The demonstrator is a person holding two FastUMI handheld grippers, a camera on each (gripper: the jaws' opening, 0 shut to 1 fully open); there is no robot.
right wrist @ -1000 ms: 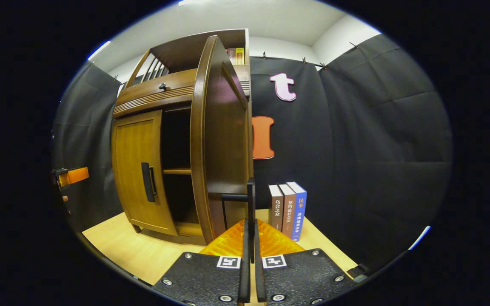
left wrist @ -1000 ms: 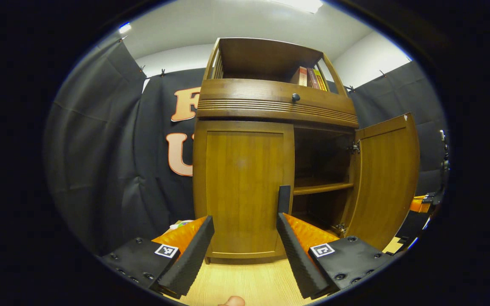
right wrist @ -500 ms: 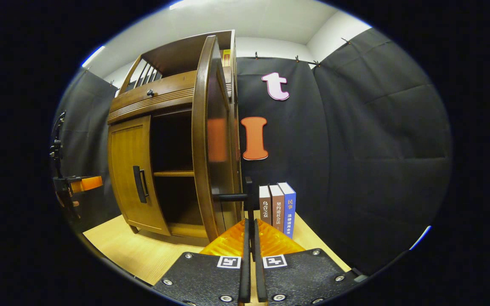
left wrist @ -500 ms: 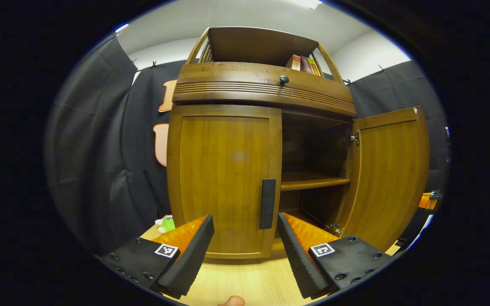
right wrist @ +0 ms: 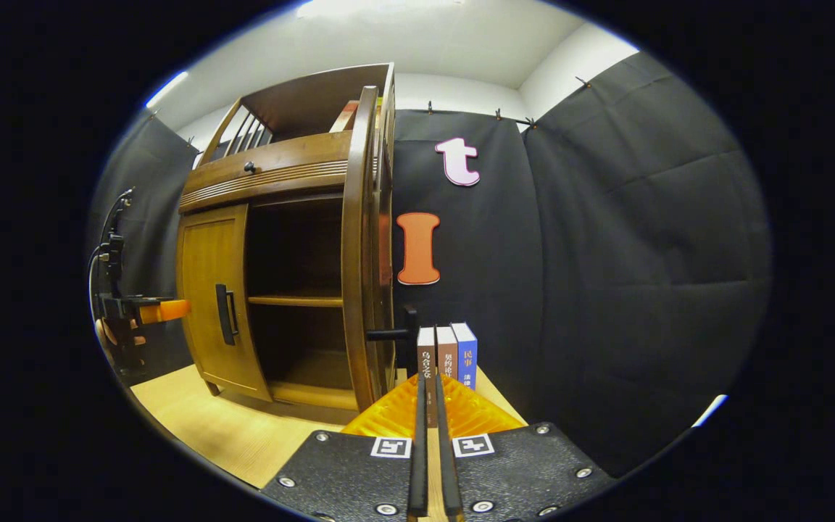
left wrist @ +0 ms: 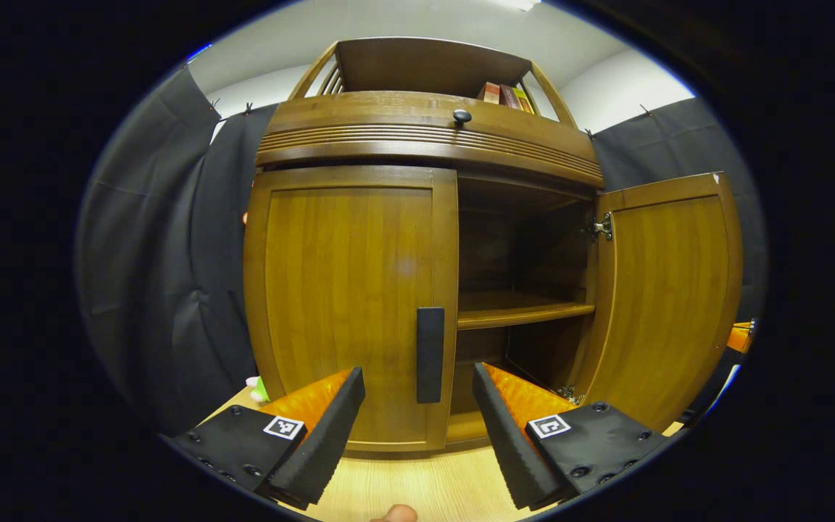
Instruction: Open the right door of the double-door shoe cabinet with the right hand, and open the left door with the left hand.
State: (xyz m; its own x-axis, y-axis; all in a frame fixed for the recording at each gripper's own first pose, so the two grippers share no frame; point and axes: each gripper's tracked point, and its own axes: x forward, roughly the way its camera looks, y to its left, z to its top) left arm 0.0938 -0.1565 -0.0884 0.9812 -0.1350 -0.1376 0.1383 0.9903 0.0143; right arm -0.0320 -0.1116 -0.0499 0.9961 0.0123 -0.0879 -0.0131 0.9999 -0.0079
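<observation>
The left hand-held gripper [left wrist: 417, 406] hangs with fingers spread wide, released, just short of the brown wooden double-door shoe cabinet [left wrist: 425, 138]; the closed left door's [left wrist: 349, 304] black bar handle [left wrist: 430, 355] stands straight ahead between its fingers. The right hand-held gripper [right wrist: 432, 435] is clenched on nothing, with the swung-open right door [right wrist: 367, 246] and its black handle [right wrist: 399, 335] just ahead-left.

Green toy [left wrist: 258, 389] mostly behind the cabinet [left wrist: 425, 130]'s left side; top-shelf books [left wrist: 506, 97] partly hidden.
</observation>
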